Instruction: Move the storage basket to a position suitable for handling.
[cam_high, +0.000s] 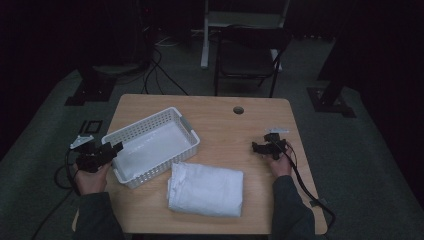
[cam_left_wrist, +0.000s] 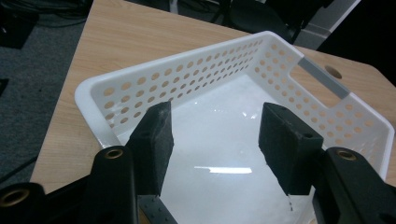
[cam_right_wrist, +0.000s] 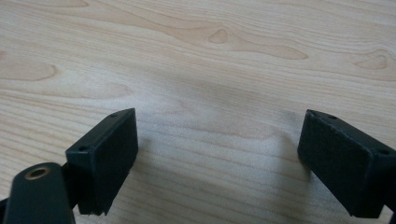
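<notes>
A white perforated basket (cam_high: 131, 131) lies empty on the wooden table, left of centre. Just in front of it rests a folded white towel (cam_high: 206, 189). My left gripper (cam_high: 116, 148) hovers at the basket's near-left corner, pointing into it; in the left gripper view its jaws (cam_left_wrist: 215, 135) stand apart over the bare basket floor (cam_left_wrist: 224, 140) with nothing between them. My right gripper (cam_high: 256, 147) is held low over the table's right side, well clear of the towel. In the right gripper view its jaws (cam_right_wrist: 217, 154) are wide apart above bare wood.
A round cable hole (cam_high: 238, 109) sits near the table's far edge. A dark chair (cam_high: 247, 55) and a white stand (cam_high: 205, 35) are beyond the table. Cables trail on the floor at the left and off the right gripper.
</notes>
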